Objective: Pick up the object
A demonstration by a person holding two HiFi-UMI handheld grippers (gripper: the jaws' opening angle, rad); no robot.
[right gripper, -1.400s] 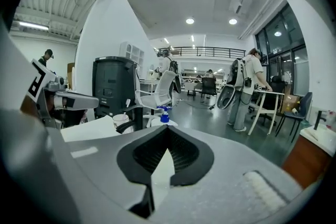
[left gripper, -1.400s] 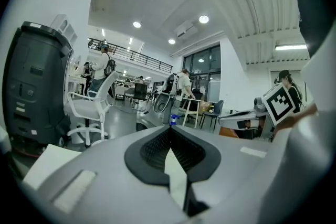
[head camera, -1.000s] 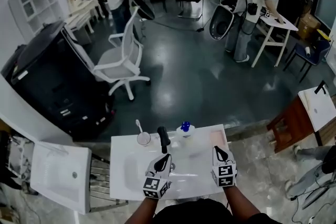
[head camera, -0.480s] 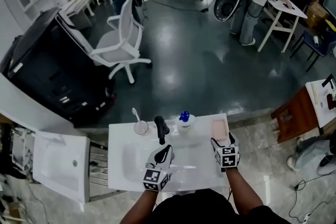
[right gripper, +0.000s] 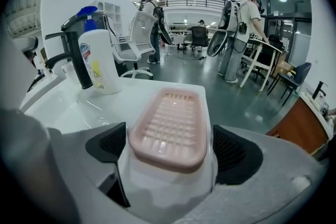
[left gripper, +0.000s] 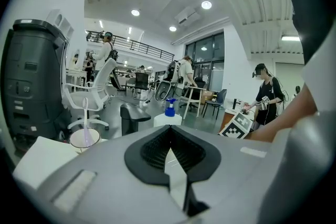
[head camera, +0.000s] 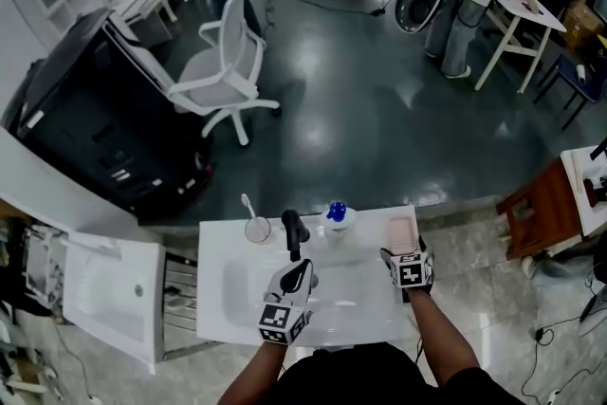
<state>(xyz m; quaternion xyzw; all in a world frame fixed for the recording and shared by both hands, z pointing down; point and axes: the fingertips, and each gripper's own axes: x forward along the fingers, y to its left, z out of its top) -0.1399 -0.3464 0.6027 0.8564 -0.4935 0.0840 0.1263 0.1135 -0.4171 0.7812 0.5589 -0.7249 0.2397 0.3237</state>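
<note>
The pink soap dish, empty, lies at the white counter's 2 o'clock corner, between the right gripper's opening, released jaws. At its 9 o'clock stands a pump bottle. Farther on, a cup holds a toothbrush. The left gripper is clenched on nothing.

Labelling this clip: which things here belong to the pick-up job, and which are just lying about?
In the job: pink soap dish; right gripper, jaws opening either side of it.
Lying about: soap bottle; black faucet; cup with toothbrush; left gripper, shut, empty.
</note>
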